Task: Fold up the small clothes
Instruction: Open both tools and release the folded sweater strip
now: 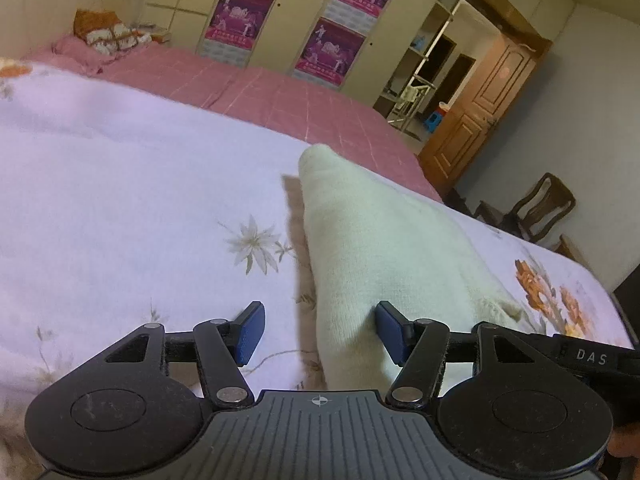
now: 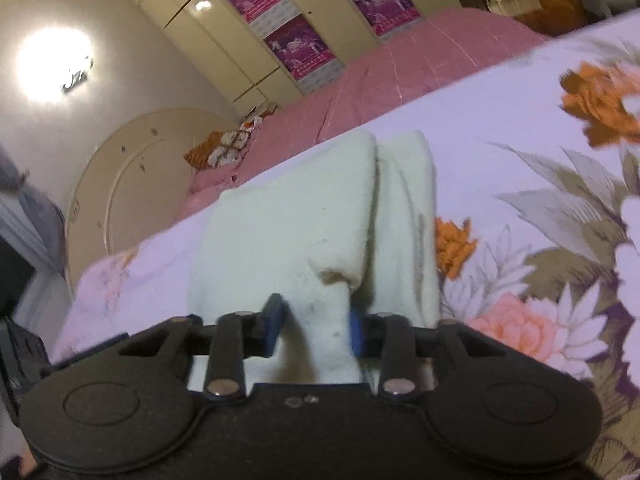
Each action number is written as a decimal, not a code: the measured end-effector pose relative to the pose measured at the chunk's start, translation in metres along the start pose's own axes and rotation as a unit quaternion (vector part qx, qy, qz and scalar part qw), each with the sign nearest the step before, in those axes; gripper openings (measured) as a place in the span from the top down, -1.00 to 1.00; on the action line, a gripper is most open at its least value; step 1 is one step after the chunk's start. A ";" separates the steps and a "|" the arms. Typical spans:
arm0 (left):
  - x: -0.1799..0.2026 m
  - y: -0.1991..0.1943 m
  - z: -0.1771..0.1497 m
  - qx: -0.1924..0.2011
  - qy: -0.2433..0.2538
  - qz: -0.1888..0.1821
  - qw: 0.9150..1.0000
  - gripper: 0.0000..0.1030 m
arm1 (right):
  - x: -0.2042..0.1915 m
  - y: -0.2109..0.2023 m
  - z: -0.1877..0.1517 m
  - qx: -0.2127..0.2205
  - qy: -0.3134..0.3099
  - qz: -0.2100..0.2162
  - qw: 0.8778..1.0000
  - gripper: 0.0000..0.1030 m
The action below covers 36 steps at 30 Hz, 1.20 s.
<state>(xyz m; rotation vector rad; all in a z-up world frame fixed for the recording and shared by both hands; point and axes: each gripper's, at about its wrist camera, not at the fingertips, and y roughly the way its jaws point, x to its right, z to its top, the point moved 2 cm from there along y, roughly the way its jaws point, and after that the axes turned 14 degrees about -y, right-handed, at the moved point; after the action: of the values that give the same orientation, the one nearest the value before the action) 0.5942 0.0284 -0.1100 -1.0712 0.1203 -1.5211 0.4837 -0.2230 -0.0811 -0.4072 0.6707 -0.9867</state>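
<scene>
A pale green knitted garment (image 1: 380,232) lies folded into a long strip on the floral white bedsheet (image 1: 140,200). My left gripper (image 1: 320,332) is open at its near end. The cloth lies between the jaws and touches the right pad (image 1: 390,330); the left pad (image 1: 252,330) stands clear of it. In the right wrist view the same garment (image 2: 288,220) shows two folded layers side by side. My right gripper (image 2: 316,330) is shut on a bunched fold of its near edge, with both blue pads against the cloth.
A pink checked blanket (image 1: 280,96) covers the far side of the bed, with patterned pillows (image 1: 104,32) by the round headboard (image 2: 132,176). Beyond it are a wardrobe with purple posters (image 1: 240,16), a wooden door (image 1: 480,112) and dark wooden chairs (image 1: 536,208) off the bed's right edge.
</scene>
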 end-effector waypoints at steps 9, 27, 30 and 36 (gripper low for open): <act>0.038 -0.005 -0.008 -0.014 0.062 -0.020 0.998 0.09 | -0.014 -0.044 0.004 0.027 -0.058 -0.052 0.997 0.74; 0.022 -0.009 0.024 0.019 0.030 -0.026 0.999 -0.02 | 0.042 -0.030 0.016 0.045 0.002 -0.070 0.997 0.45; 0.025 0.014 0.029 0.004 0.012 -0.031 0.999 -0.02 | 0.054 -0.010 0.027 0.037 0.028 -0.062 0.997 0.08; 0.019 0.041 0.015 0.002 -0.008 -0.002 1.000 -0.14 | 0.039 0.021 0.037 0.021 -0.086 -0.097 0.991 0.84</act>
<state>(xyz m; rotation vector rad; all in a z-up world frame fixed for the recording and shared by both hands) 0.6371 0.0081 -0.1166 -1.0804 0.1044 -1.5161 0.5372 -0.2459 -0.0792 -0.5213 0.4600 -1.1333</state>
